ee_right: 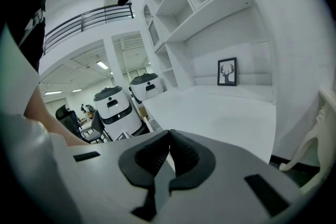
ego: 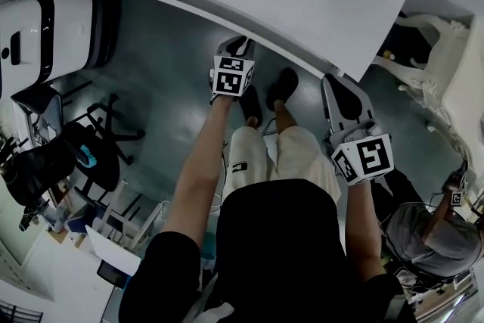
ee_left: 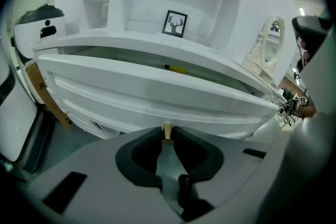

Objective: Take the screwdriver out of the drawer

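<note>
Left gripper (ee_left: 167,136) reaches out ahead of the person on a bare, nearly straight left forearm (ego: 198,170) and tilts downward, its dark ribbed pads closed on the small brass knob (ee_left: 167,130) of the drawer (ee_left: 157,92). The knob is a short, round, metallic stub that sticks out of the white front panel between the jaw tips. Just beyond that front, in the narrow gap of the partly open drawer, lies the screwdriver (ee_left: 176,68), a little to the right of the jaws. Its long axis runs along the drawer's width, across the line of the jaws. A yellow stretch with a dark end on its left shows, but which end is the tip I cannot tell. The drawer front is smooth, white and long, with a raised moulding along it. Right gripper (ee_right: 169,140) is held back at the person's right side, pointing gently downward over the plain white desk top (ee_right: 220,113); its jaws are pressed together with nothing between them. Farther off stand a black-framed deer picture (ee_left: 174,23) in a white shelf niche and an ornate white mirror (ee_left: 268,47).
</note>
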Motion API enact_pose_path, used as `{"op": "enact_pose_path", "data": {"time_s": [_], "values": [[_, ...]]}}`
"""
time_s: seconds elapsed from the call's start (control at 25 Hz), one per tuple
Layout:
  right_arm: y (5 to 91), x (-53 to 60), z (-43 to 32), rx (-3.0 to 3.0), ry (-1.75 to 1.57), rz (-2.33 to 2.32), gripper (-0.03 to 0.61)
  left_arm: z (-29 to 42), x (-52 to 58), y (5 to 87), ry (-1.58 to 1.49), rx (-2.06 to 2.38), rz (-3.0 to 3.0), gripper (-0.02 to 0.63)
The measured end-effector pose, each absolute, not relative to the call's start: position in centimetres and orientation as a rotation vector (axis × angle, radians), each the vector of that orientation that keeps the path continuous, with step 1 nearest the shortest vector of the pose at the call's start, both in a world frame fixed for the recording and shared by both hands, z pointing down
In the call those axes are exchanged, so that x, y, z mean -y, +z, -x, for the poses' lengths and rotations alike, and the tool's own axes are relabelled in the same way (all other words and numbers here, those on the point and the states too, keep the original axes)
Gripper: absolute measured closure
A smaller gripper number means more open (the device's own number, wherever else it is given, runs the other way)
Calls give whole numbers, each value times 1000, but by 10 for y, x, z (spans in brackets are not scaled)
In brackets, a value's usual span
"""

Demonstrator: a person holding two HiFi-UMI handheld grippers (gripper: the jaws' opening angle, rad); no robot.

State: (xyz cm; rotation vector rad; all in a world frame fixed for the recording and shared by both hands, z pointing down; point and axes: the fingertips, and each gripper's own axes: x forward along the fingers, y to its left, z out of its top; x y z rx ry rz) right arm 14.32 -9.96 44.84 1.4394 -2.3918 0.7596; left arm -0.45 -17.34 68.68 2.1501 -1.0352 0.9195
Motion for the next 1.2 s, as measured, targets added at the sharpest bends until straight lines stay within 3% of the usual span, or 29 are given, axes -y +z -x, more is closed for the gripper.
{"op": "enact_pose_path", "data": {"time_s": [1.2], "values": [[420, 36, -75, 2332, 707, -1559, 560, 77, 73, 682, 991, 921, -2149, 529]]}}
